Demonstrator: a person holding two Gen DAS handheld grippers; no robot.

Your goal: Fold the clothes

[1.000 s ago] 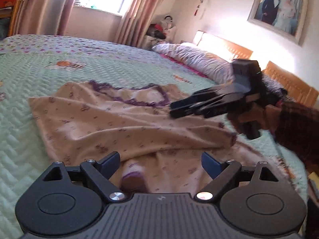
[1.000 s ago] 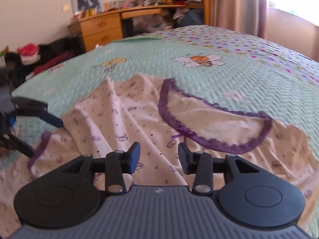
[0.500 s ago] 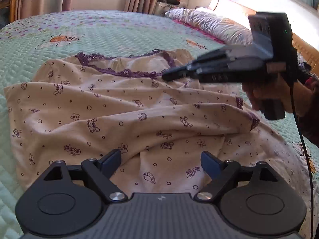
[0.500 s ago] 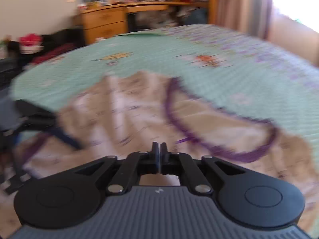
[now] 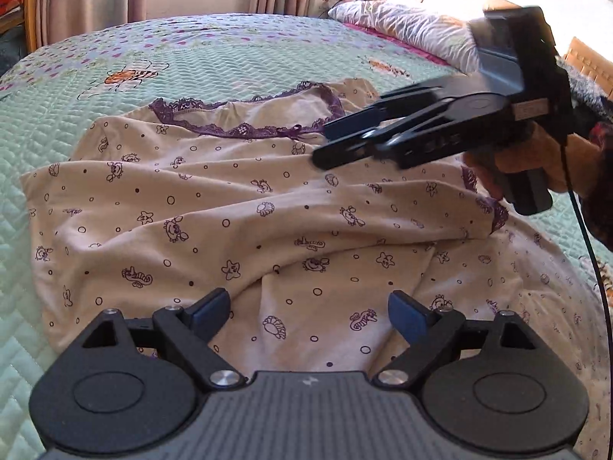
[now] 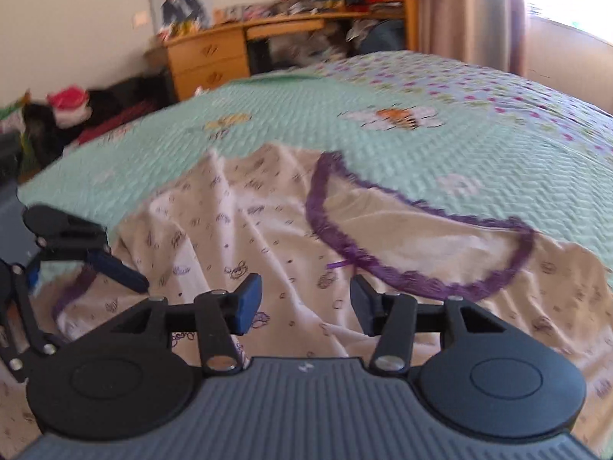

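So the cream nightshirt point(image 5: 245, 222) with the little purple doodles is spread out on the mint quilt point(image 5: 115, 76), lace neckline point(image 5: 249, 126) toward 12 o'clock in the left wrist view, and 1 sleeve is already flopped across the body toward 3 o'clock, so it looks like the fold is only partly done. The left gripper point(image 5: 308, 312) hangs low over the hem end with its fingers spread wide and nothing between them, probably lining up to pinch the bottom edge. The right gripper point(image 6: 304, 303) sits above the chest just below the neckline, fingers apart too, holding nothing; in the left view it pokes in from 3 o'clock. Compared with half a second ago, the right one has popped open again after being squeezed fully together, and the left camera has dipped a bit closer to the fabric. The shirt itself hasn't really shifted.
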